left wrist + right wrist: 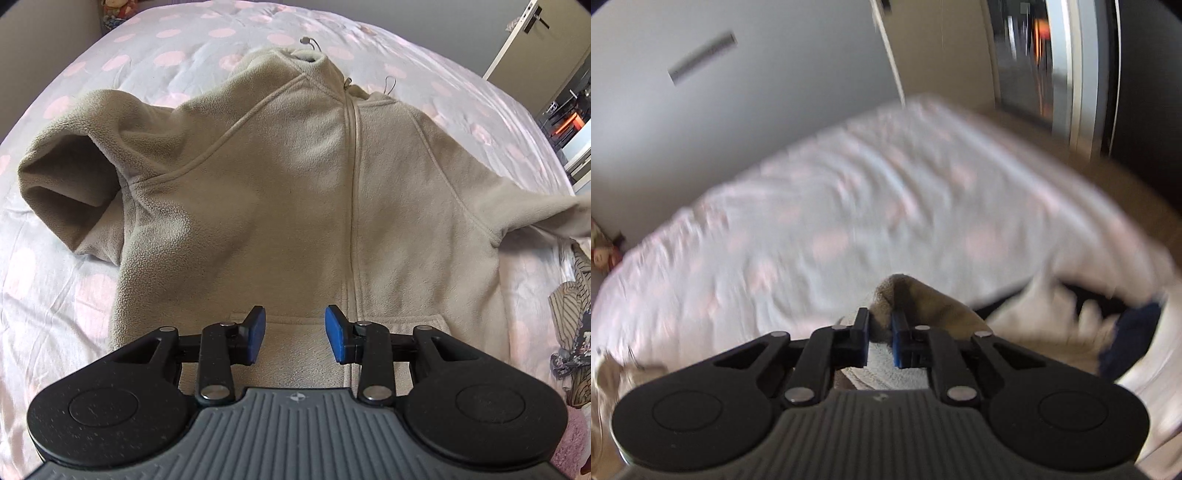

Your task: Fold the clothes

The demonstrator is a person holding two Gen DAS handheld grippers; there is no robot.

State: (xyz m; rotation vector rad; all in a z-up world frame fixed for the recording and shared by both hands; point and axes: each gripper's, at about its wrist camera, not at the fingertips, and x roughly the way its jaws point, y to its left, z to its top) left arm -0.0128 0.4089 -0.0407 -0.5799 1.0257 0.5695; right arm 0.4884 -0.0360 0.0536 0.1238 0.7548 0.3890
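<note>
two claws show, one in each view. nearest in the left wrist view, the left claw (294, 334) hangs over the bottom hem of one beige fleece jacket (288, 192), its two blue pads (256, 332) standing apart at a middling width with only fleece lying flat beneath them; nothing is pinched between them. the gap sits just left of the jacket's zip line (352, 206), which runs up the middle to the collar.

in the right wrist view, the right claw (880, 338) is drawn narrow, and a fold of the same beige fleece (905, 295) rises between its two pads, gripped there and lifted off the bed. this view is blurred, so finer detail of the cloth cannot be told.

the jacket lies front up, spread across the bed. it has two sleeves: the one at the picture's left (70, 177) is bunched and folded back on itself, its cuff opening dark; the one at the picture's right (535, 210) stretches out toward the edge of the view. two drawstring ends (389, 83) poke out near the collar at the far end.

just right of the jacket, at the near corner, one heap of other clothes (576, 332) with stripes and a flower print lies on the bed.

the bed carries one pale sheet with pink dots (166, 59), rumpled. beyond it, a plain wall (738, 110), a door with a dark handle (535, 22) at the far right, and a small doll (602, 251) by the wall.
</note>
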